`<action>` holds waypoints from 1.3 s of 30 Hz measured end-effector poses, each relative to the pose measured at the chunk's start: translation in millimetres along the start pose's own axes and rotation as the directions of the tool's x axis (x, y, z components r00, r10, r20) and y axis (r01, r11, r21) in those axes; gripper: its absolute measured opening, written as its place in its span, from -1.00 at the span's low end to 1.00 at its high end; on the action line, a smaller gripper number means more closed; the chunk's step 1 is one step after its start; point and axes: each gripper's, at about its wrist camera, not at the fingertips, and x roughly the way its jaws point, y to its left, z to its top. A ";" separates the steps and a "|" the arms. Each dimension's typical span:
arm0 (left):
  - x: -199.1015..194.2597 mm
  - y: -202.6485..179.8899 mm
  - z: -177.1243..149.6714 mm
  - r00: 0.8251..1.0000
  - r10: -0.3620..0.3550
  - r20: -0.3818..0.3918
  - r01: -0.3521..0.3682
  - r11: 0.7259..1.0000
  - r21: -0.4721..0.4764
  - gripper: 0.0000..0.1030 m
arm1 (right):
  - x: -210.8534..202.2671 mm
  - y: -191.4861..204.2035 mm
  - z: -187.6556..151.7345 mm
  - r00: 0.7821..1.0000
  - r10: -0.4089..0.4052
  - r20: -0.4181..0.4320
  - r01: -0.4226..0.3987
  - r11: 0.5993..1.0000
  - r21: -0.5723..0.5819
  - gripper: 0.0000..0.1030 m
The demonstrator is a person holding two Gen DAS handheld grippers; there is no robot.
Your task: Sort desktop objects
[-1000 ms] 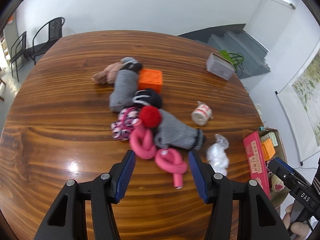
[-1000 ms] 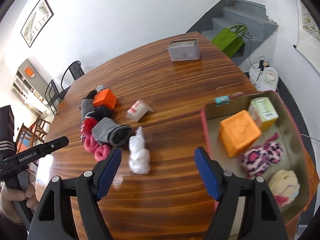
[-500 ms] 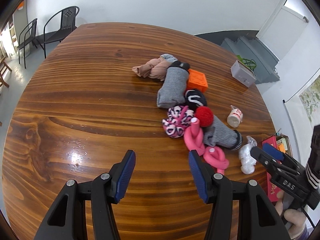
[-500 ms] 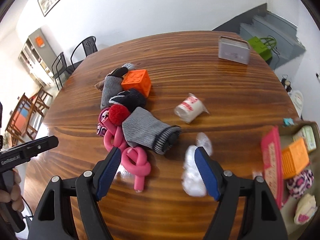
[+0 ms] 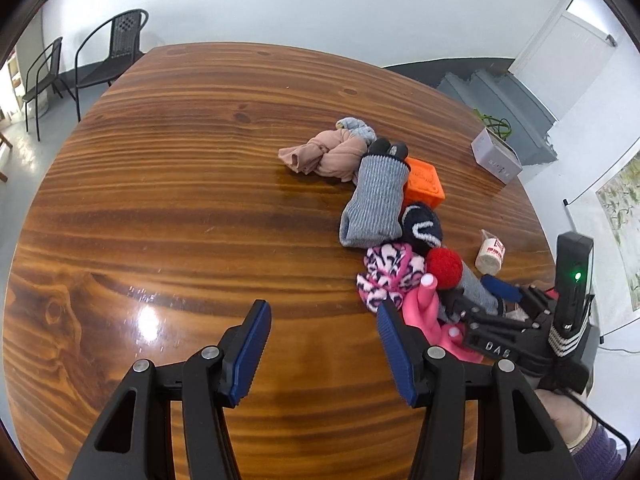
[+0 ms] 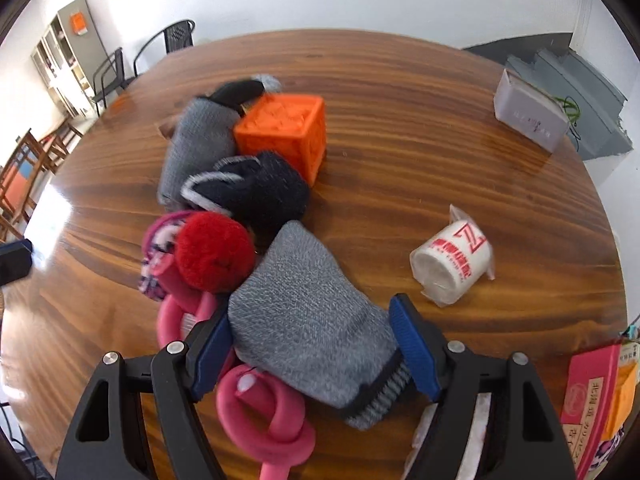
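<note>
Right gripper (image 6: 310, 346) stood with its jaws spread around the grey sock (image 6: 308, 320), one blue pad on each side of it; whether the pads already touched the fabric could not be told. That sock lay at the near end of a heap on the wooden bench (image 6: 400, 120), its dark striped cuff pointing toward the camera. Against its far end sat a red pompom (image 6: 214, 256), with a dark navy knitted piece (image 6: 260, 190) behind it and an orange cube (image 6: 286, 130) beyond that. A second grey sock (image 6: 196, 148) lay left of the cube. A knotted pink tube (image 6: 264, 412) curled just beside the left pad and under the sock's edge. To the right, apart from the heap, a small white roll with red print (image 6: 452, 264) lay on its side, and a grey box (image 6: 528, 114) stood near the far edge. Left gripper (image 5: 324, 350) hung open over bare wood, holding nothing, with the heap off to its right. From its camera, a pink-and-black patterned piece (image 5: 386, 274) and a pale pink knotted cloth (image 5: 324, 156) were also visible in the heap.
</note>
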 end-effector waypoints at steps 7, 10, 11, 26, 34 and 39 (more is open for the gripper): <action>35.7 -16.6 27.0 0.999 -0.047 -0.016 0.048 0.998 0.050 0.10 | -12.1 -4.9 -17.8 1.000 0.006 -0.009 -0.006 0.999 0.033 0.30; 52.2 -22.1 37.2 0.998 -0.053 -0.023 0.054 0.996 0.071 0.10 | -19.9 -9.8 -32.0 1.000 0.020 -0.013 -0.019 0.996 0.087 0.28; 57.8 -24.0 40.7 0.998 -0.055 -0.026 0.057 0.995 0.078 0.10 | -21.8 -11.6 -36.7 1.000 0.026 -0.013 -0.024 0.994 0.109 0.28; 126.0 -40.2 80.1 0.991 -0.113 -0.066 0.122 0.983 0.139 -0.02 | -26.9 -5.1 -58.8 0.999 0.042 -0.012 -0.038 0.980 0.197 0.34; 108.1 -28.0 62.7 0.992 -0.102 -0.072 0.110 0.986 0.122 -0.24 | -34.1 -3.4 -61.0 0.999 0.043 0.006 -0.044 0.971 0.234 0.19; 77.1 -14.7 48.1 0.996 -0.084 -0.038 0.087 0.992 0.092 -0.24 | -46.5 -13.7 -61.8 0.995 0.096 0.037 -0.102 0.948 0.301 -0.09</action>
